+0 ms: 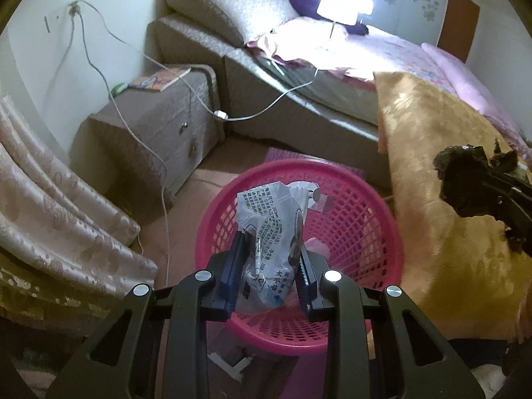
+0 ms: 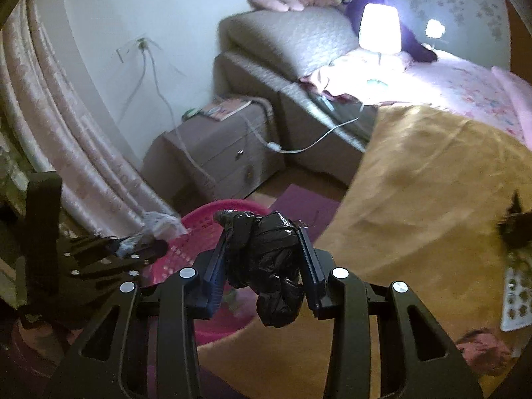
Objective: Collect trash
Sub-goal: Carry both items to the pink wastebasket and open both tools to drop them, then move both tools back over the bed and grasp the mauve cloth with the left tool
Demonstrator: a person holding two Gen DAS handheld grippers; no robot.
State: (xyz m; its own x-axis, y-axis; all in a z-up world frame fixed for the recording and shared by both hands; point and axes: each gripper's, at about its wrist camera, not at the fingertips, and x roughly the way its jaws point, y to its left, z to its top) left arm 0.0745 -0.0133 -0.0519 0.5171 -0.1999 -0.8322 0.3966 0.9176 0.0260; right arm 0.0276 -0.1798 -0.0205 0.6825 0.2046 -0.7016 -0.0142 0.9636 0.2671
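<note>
Beside bed (image 1: 332, 93), on brown floor (image 1: 206, 179): pink mesh basket (image 1: 359, 219), bedside cabinet (image 1: 156, 123) far left, curtain (image 1: 60, 206) near left, lit lamp (image 1: 339, 3) on bed, orange blanket (image 1: 442, 173) draped right. Left gripper (image 1: 271, 242) clamped narrow on crumpled printed wrapper (image 1: 269, 212), directly above basket. Right gripper (image 2: 262, 252) pinching black plastic bag wad (image 2: 266, 259), just right of basket (image 2: 202, 232), over blanket (image 2: 415, 206). Basket bottom hidden behind wrapper; far basket contents blurred, unreadable.

A lit lamp (image 1: 339, 1) stands on the bed (image 1: 382, 50) at 1 o'clock. The nightstand (image 1: 159, 126) at 10 o'clock carries a book (image 1: 159, 78). Curtains (image 1: 50, 199) hang at 9 o'clock.
</note>
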